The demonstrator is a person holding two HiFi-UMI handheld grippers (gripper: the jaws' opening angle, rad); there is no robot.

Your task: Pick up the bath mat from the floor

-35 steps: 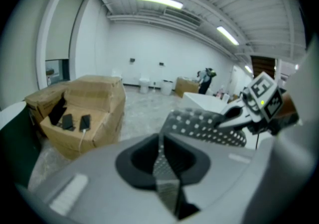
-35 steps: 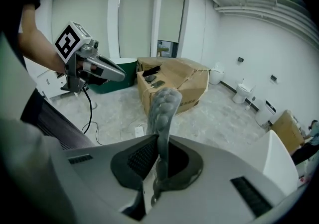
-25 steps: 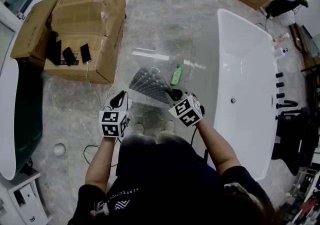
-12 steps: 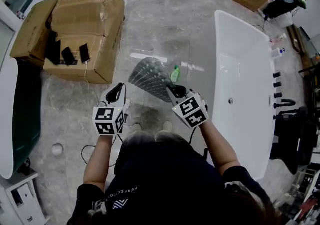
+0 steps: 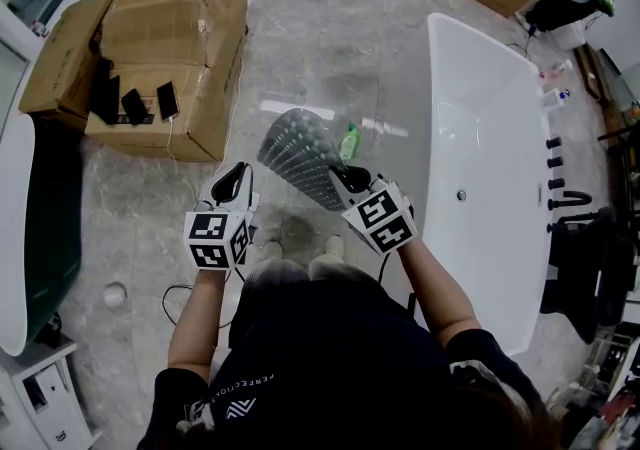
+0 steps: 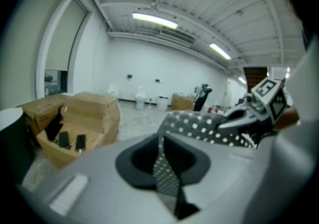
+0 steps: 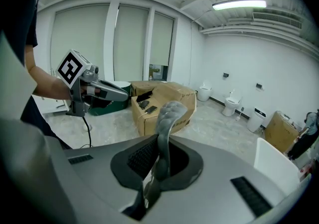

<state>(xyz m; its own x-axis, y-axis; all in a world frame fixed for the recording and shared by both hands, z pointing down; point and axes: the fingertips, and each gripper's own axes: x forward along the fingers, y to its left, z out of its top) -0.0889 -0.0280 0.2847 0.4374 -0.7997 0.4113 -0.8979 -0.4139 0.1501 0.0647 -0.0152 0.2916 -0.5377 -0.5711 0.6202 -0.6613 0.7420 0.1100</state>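
The bath mat (image 5: 298, 150) is grey with pale dots and hangs off the floor in front of me. In the head view my right gripper (image 5: 350, 179) is shut on its right corner. My left gripper (image 5: 236, 176) is at the mat's left side. A dotted strip of the mat (image 6: 165, 170) is pinched between the shut jaws in the left gripper view, and the sheet runs from there to the right gripper (image 6: 249, 113). In the right gripper view a fold of the mat (image 7: 167, 116) stands up out of the shut jaws, with the left gripper (image 7: 107, 91) off to the left.
A green bottle (image 5: 349, 144) lies on the marble floor just beyond the mat. A white bathtub (image 5: 490, 138) stands to the right, cardboard boxes (image 5: 170, 38) with phones (image 5: 135, 103) to the left, and a dark green tub (image 5: 50, 228) at the far left. A cable (image 5: 185, 293) trails by my feet.
Both grippers have risen with the mat. The mat now hangs higher and covers more of the floor near the green bottle.
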